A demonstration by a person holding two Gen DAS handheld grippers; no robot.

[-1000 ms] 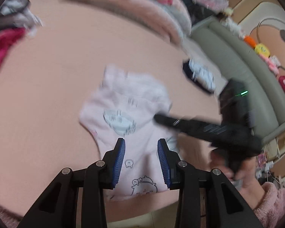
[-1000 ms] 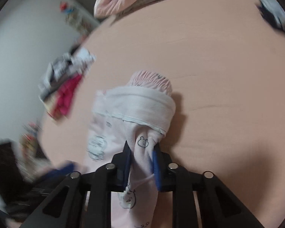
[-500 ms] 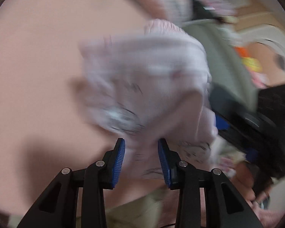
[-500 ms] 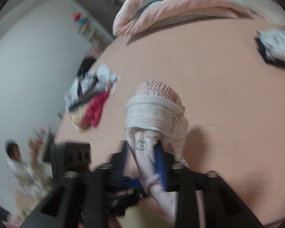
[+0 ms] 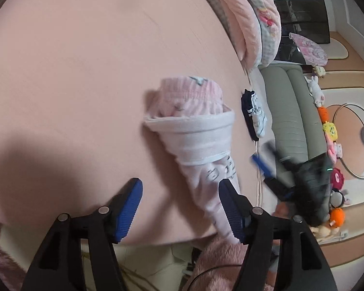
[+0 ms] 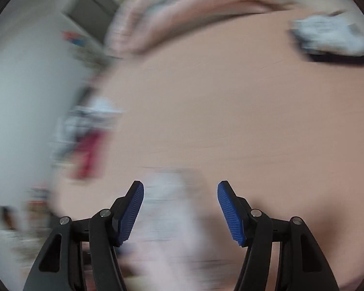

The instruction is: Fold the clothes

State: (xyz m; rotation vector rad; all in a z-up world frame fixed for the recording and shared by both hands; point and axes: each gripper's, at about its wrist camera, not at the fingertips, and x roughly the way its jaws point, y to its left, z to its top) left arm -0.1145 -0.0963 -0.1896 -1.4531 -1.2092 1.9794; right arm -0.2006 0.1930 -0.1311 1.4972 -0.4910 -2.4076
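Item: pink garment (image 5: 196, 140) folded, centre frame, on bed (image 5: 72, 72); we hold both hand-held grippers (image 5: 179, 203) (image 6: 180, 206) apart, empty; unfolded pile (image 6: 85, 133) left.

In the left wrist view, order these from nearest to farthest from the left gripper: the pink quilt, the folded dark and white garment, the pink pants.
Measured from the left gripper:
1. Pink pants: between the open jaws, their narrow end beside the right jaw.
2. Folded dark and white garment: farther up, to the right, at the bed's edge.
3. Pink quilt: farthest, at the top.
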